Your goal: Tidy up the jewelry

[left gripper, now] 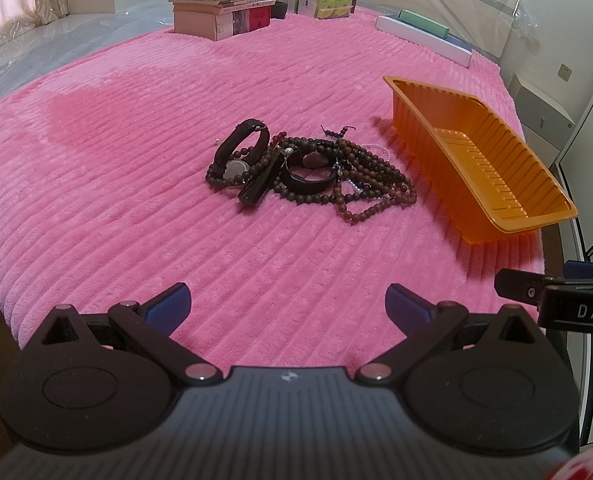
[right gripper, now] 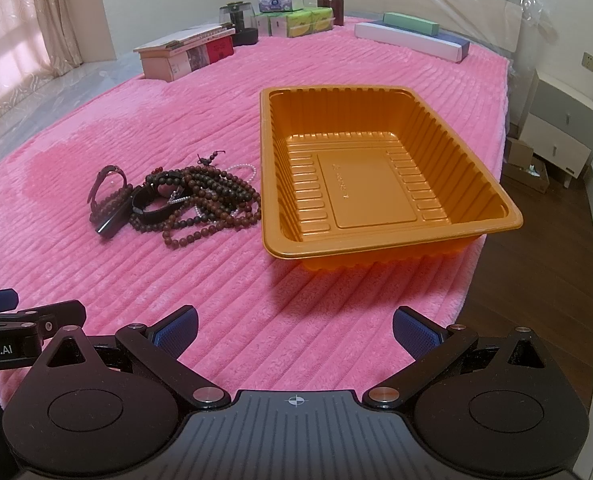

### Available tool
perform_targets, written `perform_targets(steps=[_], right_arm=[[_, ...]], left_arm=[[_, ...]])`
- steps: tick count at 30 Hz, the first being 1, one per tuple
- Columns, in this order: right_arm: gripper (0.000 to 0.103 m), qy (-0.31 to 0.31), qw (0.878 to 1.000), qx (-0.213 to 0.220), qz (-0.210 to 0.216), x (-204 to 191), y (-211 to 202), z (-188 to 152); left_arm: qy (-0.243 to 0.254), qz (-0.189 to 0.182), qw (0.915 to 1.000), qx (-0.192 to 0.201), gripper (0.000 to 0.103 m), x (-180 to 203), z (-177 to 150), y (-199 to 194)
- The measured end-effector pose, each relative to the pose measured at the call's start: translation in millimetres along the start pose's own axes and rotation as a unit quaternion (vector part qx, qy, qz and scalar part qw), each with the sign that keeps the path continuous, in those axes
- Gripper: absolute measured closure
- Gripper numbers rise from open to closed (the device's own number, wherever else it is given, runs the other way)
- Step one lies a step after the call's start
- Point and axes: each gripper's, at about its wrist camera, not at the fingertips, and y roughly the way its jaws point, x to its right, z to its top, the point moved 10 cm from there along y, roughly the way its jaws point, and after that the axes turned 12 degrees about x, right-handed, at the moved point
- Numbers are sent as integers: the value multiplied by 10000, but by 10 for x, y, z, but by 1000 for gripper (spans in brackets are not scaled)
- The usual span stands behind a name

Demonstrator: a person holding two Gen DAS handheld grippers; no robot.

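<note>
Jewelry pile [left gripper: 310,168]: lay tangled in one heap on the pink blanket [left gripper: 136,200] covering the bed, near the left side of the orange tray [right gripper: 376,184] but not touching it.
Bead strands [right gripper: 216,200]: dark brown and reddish, looped over one another; likely light and limp, apt to drag neighbours along if lifted by one loop.
Black bands [left gripper: 306,182]: two or three strap-like bracelets or watches, one standing up as a hoop [left gripper: 242,140]; these looked stiffer and probably gave the surest hold, pinched across the band.
Pale bead strand [right gripper: 240,169]: thin, at the far edge of the heap beside the tray; seemingly the most delicate piece.
Tray: empty, ribbed thin plastic, probably light enough to slide on the plush if nudged.
Left gripper [left gripper: 286,306]: fingers spread wide, holding nothing, hovering over the blanket short of the heap.
Right gripper [right gripper: 294,328]: fingers likewise parted and empty, facing the tray.
Suggested hold: take a piece from the outer edge of the heap, low, so the soft pile does not swallow the fingers.
Risk: snagged strands lifting together.
</note>
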Motion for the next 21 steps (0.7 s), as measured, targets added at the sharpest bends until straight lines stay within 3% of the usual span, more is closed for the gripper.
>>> perform_targets(steps=[12, 18, 21], right_arm=[[1, 349, 9993, 9, 139, 87, -55, 5], [1, 740, 9923, 978, 194, 401, -379, 402], [1, 757, 9853, 1528, -17, 706, -417, 649]], left_arm=[[-110, 17, 9999, 74, 1, -47, 16, 19], [-376, 9, 9991, 200, 1, -144, 129, 37], [-514, 2, 9983, 276, 1, -191, 196, 59]])
